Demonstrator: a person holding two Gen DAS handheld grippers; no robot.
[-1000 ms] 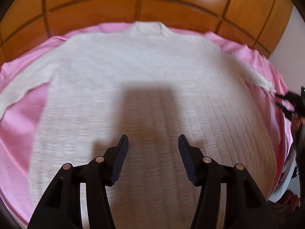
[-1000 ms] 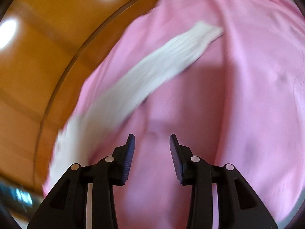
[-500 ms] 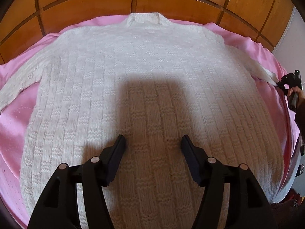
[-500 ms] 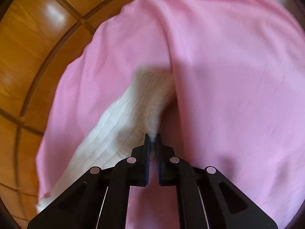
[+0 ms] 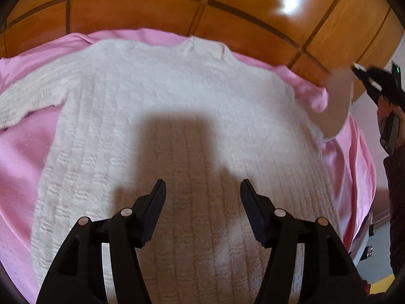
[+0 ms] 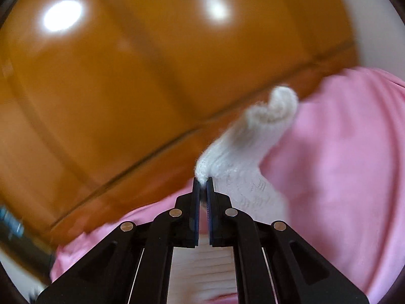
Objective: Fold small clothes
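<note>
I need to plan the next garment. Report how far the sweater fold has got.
Done: the sweater lies spread flat on the pink sheet. In hand: the right claw is shut on the sleeve cuff, lifted off the sheet. The left claw hovers open over the body, holding nothing. Left: no fold laid yet; both sleeves and the body remain.
</note>
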